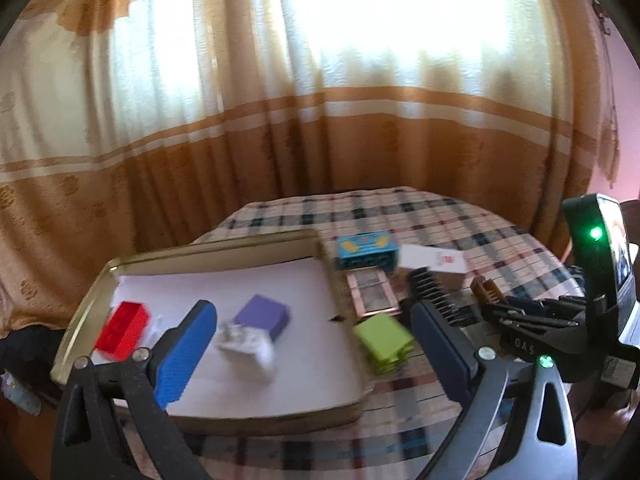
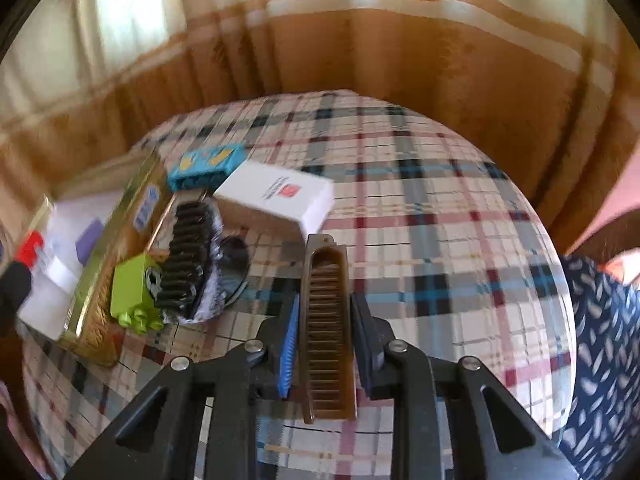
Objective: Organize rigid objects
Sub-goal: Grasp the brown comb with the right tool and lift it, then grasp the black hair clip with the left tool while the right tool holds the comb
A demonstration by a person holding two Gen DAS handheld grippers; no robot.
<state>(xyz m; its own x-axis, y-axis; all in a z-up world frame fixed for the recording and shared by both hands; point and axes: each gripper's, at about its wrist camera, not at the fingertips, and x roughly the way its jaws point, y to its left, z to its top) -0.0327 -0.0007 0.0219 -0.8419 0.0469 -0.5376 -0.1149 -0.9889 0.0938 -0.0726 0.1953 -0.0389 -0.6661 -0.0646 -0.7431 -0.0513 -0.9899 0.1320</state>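
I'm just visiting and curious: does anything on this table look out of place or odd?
Yes. The white box sits tilted, one end propped on a brown box beneath it, rather than flat. The green block lies on its side by the tray, studs pointing sideways. The right gripper holds a brown comb.
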